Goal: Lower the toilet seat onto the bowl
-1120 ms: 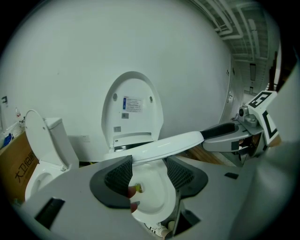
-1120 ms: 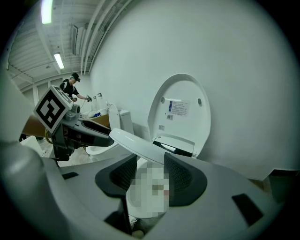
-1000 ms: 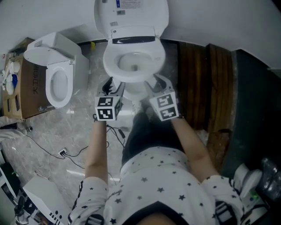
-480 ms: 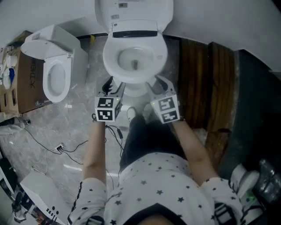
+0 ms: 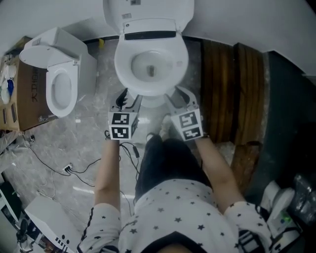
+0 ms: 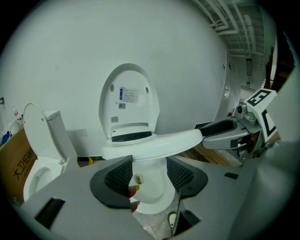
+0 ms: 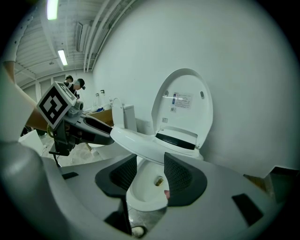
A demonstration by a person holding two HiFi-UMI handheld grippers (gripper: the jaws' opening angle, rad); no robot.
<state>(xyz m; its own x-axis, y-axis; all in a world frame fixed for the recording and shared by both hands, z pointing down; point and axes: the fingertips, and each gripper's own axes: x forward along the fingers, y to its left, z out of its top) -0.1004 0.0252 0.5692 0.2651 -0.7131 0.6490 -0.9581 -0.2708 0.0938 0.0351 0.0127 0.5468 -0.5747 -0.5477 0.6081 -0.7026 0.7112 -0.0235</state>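
The white toilet has its lid (image 5: 148,10) upright against the wall. Its seat (image 5: 123,66) hangs low over the bowl (image 5: 150,69), front rim toward me. In the left gripper view the seat (image 6: 154,143) runs as a near-level band just above my jaws, and the bowl's inside (image 6: 150,187) shows under it. My left gripper (image 5: 129,99) is at the rim's front left and my right gripper (image 5: 177,95) at its front right. Both stand open, nothing pressed between the pads. In the right gripper view the seat (image 7: 140,140) crosses above the right gripper (image 7: 150,161).
A second white toilet (image 5: 61,86) stands to the left beside a cardboard box (image 5: 19,99). Cables (image 5: 69,170) trail over the marble floor. Dark wooden planks (image 5: 232,89) lie to the right. My legs and shoes are just below the bowl.
Both grippers have sunk a little together at the front of the bowl, and the seat's front rim has come down with them. The jaws have not changed.
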